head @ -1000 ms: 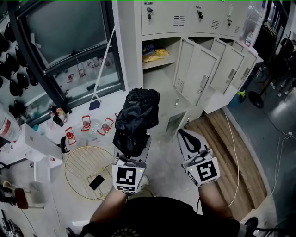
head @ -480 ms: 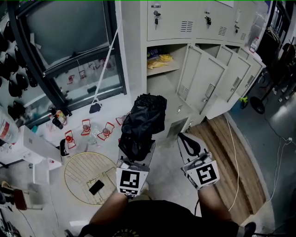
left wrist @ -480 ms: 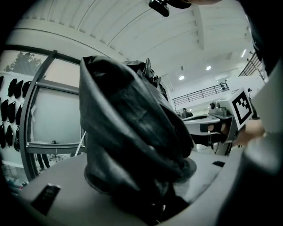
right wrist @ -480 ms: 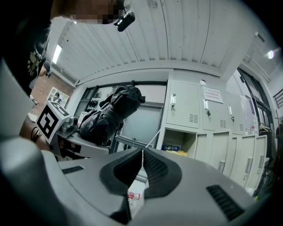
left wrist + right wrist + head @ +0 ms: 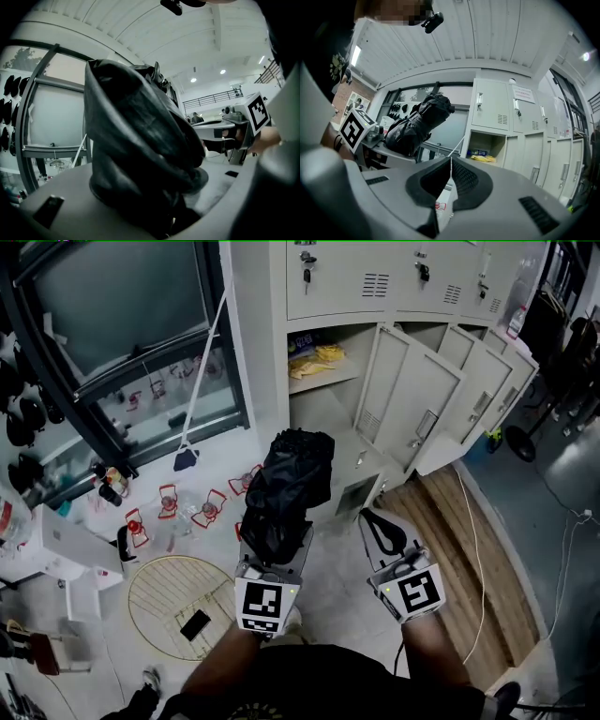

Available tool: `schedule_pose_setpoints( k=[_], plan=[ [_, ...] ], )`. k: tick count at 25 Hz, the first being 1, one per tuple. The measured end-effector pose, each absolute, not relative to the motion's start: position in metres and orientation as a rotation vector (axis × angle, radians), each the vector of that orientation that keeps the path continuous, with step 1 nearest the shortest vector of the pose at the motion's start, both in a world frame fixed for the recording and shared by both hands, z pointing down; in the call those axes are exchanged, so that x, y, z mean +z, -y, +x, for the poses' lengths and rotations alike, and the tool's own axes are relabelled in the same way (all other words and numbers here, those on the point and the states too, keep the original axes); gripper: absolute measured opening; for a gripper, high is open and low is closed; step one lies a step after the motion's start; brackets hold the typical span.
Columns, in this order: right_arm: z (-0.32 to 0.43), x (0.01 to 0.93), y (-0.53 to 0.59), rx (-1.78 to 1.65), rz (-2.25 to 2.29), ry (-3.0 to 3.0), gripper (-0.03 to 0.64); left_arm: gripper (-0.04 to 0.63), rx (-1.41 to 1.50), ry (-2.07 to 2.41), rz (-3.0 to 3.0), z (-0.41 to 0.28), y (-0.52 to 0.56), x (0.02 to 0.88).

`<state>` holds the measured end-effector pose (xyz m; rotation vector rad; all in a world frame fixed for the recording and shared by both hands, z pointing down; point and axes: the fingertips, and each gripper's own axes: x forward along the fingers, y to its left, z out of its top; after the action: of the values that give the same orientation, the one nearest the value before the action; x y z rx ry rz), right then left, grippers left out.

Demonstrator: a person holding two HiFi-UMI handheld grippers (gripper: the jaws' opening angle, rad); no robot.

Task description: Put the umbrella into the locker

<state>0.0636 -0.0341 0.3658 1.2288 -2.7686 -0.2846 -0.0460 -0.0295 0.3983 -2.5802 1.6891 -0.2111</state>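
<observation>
Black umbrella point(image 5: 286, 488) held up facing the open locker point(image 5: 323, 407).
Left tool point(image 5: 273, 551) grasps it ready for stowing; right tool point(image 5: 379, 525) clenched, empty.

We hold both grippers out ahead of us, level and side by side, a gap between them. Our left forearm point(image 5: 220, 662) and right forearm point(image 5: 431, 657) reach forward from the bottom of the head view, bare below the sleeves. Each gripper's marker cube faces up toward the head camera. The left gripper point(image 5: 275, 549) has its jaws spread wide and pressed against the base of the folded black umbrella point(image 5: 286, 484), which stands out past the jaws. The right gripper point(image 5: 377, 521) carries nothing: its two dark pads lie together, meeting at the tips, with only a thin slit between them. The right gripper sits slightly behind the left.
</observation>
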Motion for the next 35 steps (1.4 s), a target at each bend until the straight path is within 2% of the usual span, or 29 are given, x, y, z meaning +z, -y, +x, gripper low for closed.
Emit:
schedule_pose_setpoints(
  k=[35],
  plan=[
    [0.036, 0.38, 0.136, -0.227, 1.362, 2.609, 0.031, 0.249, -0.165, -1.462, -2.733, -0.058, 0.143, 0.415]
  ],
)
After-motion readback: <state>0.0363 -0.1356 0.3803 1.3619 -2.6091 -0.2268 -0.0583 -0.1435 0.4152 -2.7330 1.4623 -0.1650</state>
